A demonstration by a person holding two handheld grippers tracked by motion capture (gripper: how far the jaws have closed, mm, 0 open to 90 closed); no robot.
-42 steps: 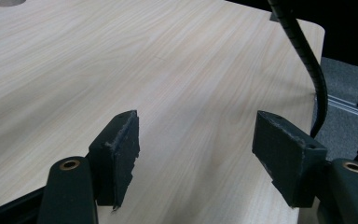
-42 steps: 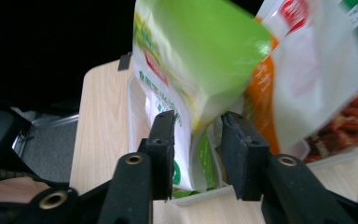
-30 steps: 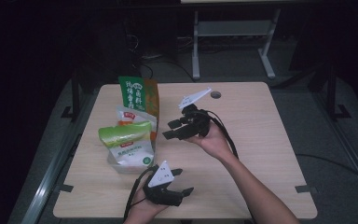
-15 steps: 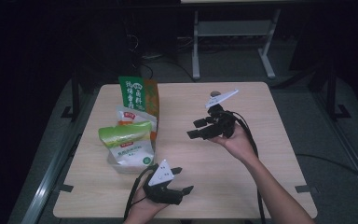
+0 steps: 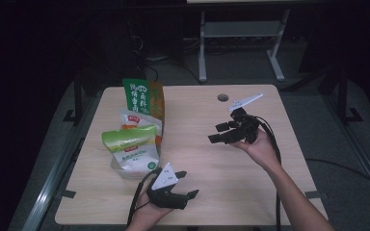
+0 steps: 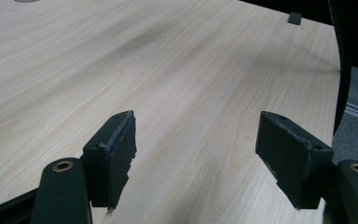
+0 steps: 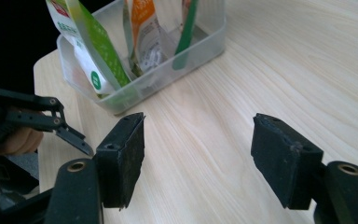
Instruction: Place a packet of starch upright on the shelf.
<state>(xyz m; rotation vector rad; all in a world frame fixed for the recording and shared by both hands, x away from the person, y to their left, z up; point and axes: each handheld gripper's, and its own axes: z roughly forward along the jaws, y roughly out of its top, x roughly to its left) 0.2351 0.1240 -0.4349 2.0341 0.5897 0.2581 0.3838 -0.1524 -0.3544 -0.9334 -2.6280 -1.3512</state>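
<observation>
- Right gripper has pulled right, away from the pouches, since the earlier frame; its jaws have just been opening, nothing between them.
- Left gripper rests at the near table edge, jaws apart, empty.
- Clear plastic bin at the table's left holds upright pouches: green-topped pouch, orange-white one, tall green packet behind, probably seasoning.

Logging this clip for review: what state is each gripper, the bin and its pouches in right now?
left gripper: open, nothing between the jaws, low over the table.
right gripper: jaws just been opening, empty, facing the bin.
clear plastic bin: upright on the table, holding pouches.
pouches: standing on edge in the bin, three visible.
</observation>
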